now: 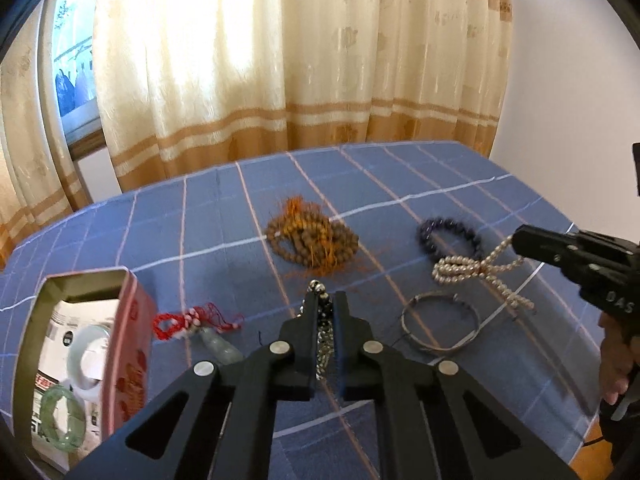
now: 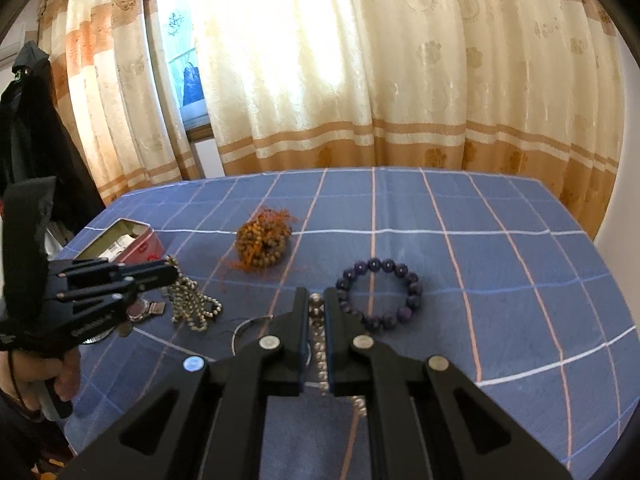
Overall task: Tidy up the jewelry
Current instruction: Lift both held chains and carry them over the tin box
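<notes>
My left gripper point(image 1: 325, 300) is shut on a chain of dark and silvery beads point(image 1: 323, 332), which hangs between its fingers above the blue checked cloth. In the right wrist view that same chain point(image 2: 188, 300) dangles from the left gripper point(image 2: 174, 272) in loops. A strand of pearls point(image 2: 319, 332) is pinched in my right gripper point(image 2: 316, 296). Seen from the left wrist, the pearls point(image 1: 472, 270) trail down to the cloth in a bow shape from the right gripper point(image 1: 518, 240). An open red tin point(image 1: 132, 320) at the left holds a white bangle point(image 1: 86, 344) and a green bangle point(image 1: 64, 420).
On the cloth point(image 1: 400, 184) lie a heap of brown beads with orange threads point(image 1: 312, 240), a purple bead bracelet point(image 2: 380, 292), a thin silver bangle point(image 1: 440, 328), a red cord with a pale pendant point(image 1: 192, 322) and a watch point(image 2: 144, 310). Curtains hang behind the table.
</notes>
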`<state>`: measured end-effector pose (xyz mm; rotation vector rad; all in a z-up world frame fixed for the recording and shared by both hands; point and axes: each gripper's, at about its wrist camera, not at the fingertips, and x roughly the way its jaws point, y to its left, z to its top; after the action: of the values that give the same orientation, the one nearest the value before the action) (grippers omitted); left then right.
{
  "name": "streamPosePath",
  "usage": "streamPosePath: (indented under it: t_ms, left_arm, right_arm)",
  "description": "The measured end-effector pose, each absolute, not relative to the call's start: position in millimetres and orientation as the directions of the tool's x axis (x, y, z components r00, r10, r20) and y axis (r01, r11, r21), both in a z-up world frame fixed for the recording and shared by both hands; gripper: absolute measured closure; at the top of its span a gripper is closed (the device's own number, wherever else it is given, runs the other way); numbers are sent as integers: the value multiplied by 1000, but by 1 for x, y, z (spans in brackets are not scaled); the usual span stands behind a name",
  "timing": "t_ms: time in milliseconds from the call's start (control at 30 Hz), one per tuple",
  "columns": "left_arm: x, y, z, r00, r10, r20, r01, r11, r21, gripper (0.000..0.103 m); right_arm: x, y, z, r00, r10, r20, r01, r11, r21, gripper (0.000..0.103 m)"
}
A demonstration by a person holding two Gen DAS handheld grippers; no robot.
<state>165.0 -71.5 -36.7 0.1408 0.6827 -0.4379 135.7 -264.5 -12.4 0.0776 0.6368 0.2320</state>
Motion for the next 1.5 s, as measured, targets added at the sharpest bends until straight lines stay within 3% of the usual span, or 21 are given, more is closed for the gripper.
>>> streamPosePath:
  t_ms: [700,1500]
  left_arm:
    - [139,-43,31,783,-363,-505,414,910,-12,97]
    - [122,47,94,893,-245,-379,272,962,20,98]
  right_arm:
    - [134,-242,41,830,239,-503,-236,969,73,94]
    - [150,-163,81,819,351,-453,-382,924,23,94]
